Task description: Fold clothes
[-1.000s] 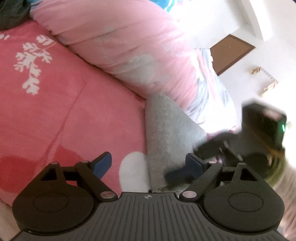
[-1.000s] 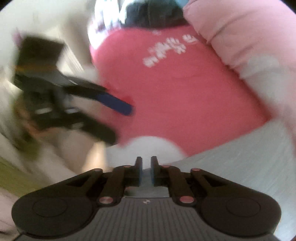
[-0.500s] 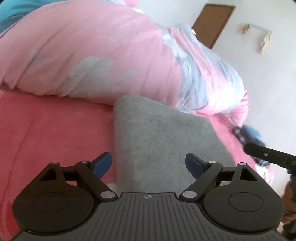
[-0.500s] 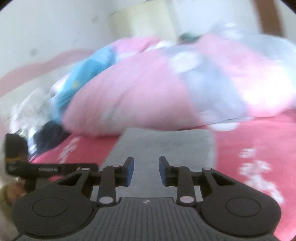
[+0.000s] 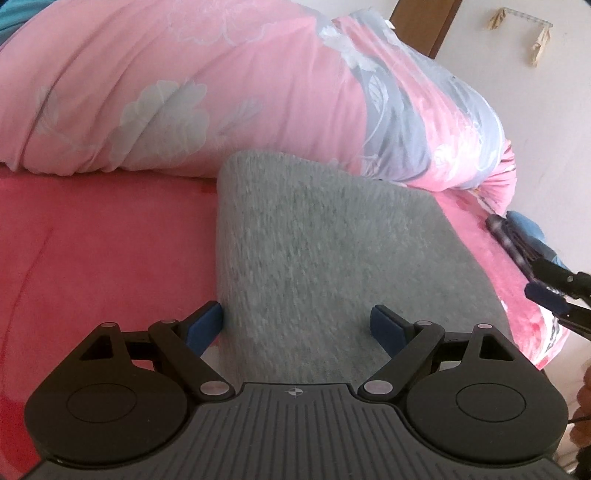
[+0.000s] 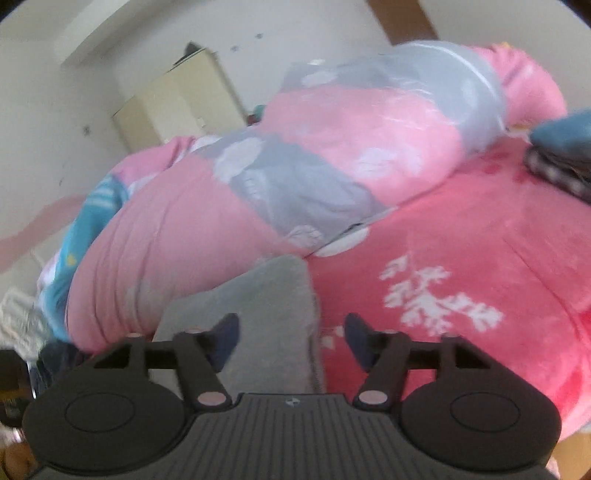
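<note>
A grey knitted garment (image 5: 332, 258) lies folded flat on the red blanket (image 5: 103, 236), its far edge against the pink quilt. My left gripper (image 5: 295, 321) stands wide open over its near end; the left pad sits at the garment's left edge and nothing is gripped. In the right wrist view the same garment (image 6: 266, 314) runs under my right gripper (image 6: 291, 332), whose jaws are opening, with the garment's right edge between them and the pads apart from the cloth. The right gripper's fingers (image 5: 546, 291) also show at the right edge of the left wrist view.
A rolled pink and grey floral quilt (image 5: 221, 92) fills the bed behind the garment. A stack of folded dark clothes (image 6: 561, 155) sits at the far right on the blanket (image 6: 461, 266). A cream cabinet (image 6: 177, 99) and a brown door (image 5: 424, 26) stand by the wall.
The right gripper's jaws went from shut to wide apart as it swung round over the garment's right edge. The left gripper stayed open and shifted over the garment's near left end.
</note>
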A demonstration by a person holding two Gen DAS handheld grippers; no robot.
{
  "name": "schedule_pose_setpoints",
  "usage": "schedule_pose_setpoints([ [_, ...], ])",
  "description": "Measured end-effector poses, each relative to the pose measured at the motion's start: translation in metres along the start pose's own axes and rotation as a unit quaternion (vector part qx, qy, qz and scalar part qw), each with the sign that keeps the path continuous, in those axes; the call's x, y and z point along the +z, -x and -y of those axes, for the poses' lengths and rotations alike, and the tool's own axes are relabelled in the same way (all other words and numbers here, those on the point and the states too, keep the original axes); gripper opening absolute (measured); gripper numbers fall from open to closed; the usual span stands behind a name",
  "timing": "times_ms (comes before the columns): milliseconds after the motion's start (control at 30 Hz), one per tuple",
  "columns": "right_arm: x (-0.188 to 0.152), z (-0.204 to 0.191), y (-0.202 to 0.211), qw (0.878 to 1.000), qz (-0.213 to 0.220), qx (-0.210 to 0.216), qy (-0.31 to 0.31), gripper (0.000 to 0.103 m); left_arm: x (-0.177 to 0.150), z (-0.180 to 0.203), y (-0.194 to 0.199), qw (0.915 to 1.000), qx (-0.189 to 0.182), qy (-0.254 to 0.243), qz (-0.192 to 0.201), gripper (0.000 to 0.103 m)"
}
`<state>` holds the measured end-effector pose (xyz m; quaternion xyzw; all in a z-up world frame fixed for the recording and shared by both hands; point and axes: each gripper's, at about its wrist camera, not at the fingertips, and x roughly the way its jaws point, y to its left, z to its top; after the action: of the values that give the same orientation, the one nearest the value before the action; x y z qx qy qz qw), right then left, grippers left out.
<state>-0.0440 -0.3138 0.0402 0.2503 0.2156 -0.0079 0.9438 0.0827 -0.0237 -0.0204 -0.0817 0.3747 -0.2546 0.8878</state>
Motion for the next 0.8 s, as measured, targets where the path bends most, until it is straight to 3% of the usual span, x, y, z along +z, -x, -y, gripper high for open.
schedule_pose_setpoints([
  [133, 0.005, 0.015, -0.002, 0.999, -0.011, 0.000, -0.036, 0.079, 0.001, 0.000, -0.001, 1.0000, 0.000, 0.000, -0.002, 0.090],
  [300, 0.002, 0.018, -0.009, 0.999, -0.029, -0.008, -0.042, 0.080, 0.000, -0.003, -0.004, 0.9999, -0.002, 0.006, -0.010, 0.091],
  [500, 0.000, 0.015, -0.017, 0.998, -0.046, -0.005, -0.041, 0.089, 0.001, -0.007, -0.005, 0.9998, -0.007, 0.014, -0.014, 0.091],
  [800, -0.001, 0.012, -0.031, 0.997, -0.065, 0.002, -0.045, 0.090, 0.001, -0.008, -0.007, 0.9997, -0.009, 0.013, -0.020, 0.091],
])
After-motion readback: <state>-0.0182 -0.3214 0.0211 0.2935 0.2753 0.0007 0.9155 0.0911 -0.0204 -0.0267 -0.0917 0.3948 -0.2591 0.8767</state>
